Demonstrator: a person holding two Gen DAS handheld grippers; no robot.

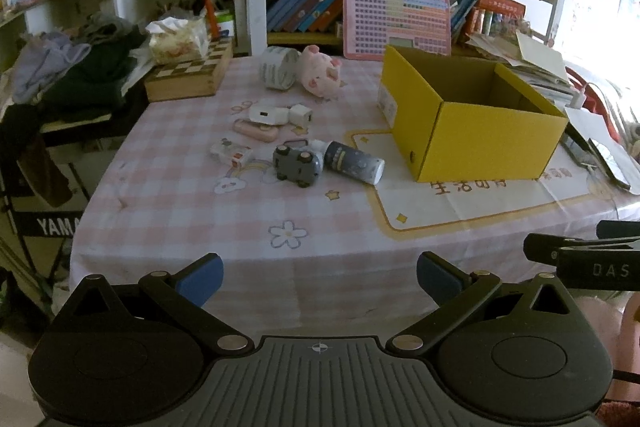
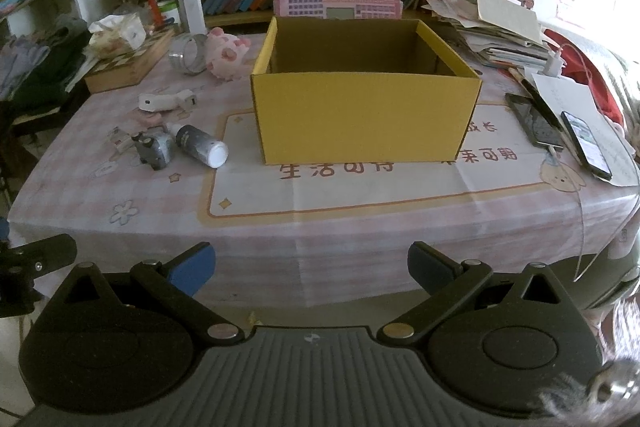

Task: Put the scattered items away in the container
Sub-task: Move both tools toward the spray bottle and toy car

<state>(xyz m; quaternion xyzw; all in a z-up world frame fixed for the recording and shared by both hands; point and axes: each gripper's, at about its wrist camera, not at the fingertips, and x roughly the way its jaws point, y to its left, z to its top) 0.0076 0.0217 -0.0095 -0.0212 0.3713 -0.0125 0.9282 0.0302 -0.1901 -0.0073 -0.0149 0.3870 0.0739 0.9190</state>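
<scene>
An open yellow cardboard box (image 1: 480,135) (image 2: 364,115) stands on the table, and nothing shows inside it. Left of it lie a dark bottle (image 1: 352,163) (image 2: 200,145), a grey toy car (image 1: 296,165) (image 2: 154,149), white chargers (image 1: 280,115) (image 2: 166,101), a pink case (image 1: 256,130), a small white packet (image 1: 232,153), a tape roll (image 1: 278,69) (image 2: 188,59) and a pink plush pig (image 1: 320,73) (image 2: 226,55). My left gripper (image 1: 319,277) is open and empty at the table's near edge. My right gripper (image 2: 311,269) is open and empty, facing the box.
A chessboard box (image 1: 188,75) and a tissue pack (image 1: 178,41) sit at the back left beside piled clothes (image 1: 72,67). Two phones (image 2: 560,135) and stacked papers (image 2: 504,39) lie right of the box. Bookshelves (image 1: 360,7) stand behind the table.
</scene>
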